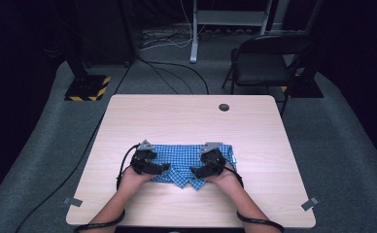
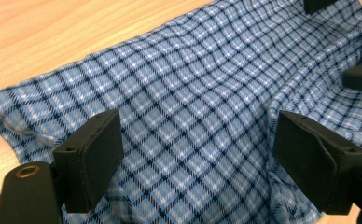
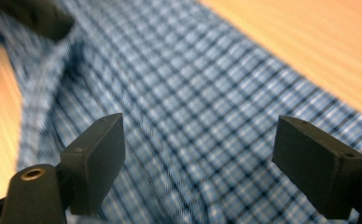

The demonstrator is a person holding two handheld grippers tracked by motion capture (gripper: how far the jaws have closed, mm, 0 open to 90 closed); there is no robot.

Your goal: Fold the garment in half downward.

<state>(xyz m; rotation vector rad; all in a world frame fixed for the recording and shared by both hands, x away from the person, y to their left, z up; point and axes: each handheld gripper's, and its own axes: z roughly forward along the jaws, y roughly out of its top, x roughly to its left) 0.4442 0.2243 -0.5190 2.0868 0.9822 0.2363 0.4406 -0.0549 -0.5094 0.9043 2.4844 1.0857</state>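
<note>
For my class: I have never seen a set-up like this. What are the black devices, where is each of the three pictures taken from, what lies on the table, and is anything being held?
A person sits at a wooden table and holds a hand-operated grasping tool in each hand. There is no robot arm.

The high view looks down from above the person's side: the left tool is at the left, the right tool at the right, both over a blue checked cloth lying near the table's front edge.

The other two pictures come from cameras riding on the tools. Each looks along its own two black jaws: the left tool and the right tool both look at the same cloth.

In both, the jaws stand wide apart with fabric showing between them, so nothing is gripped.
</note>
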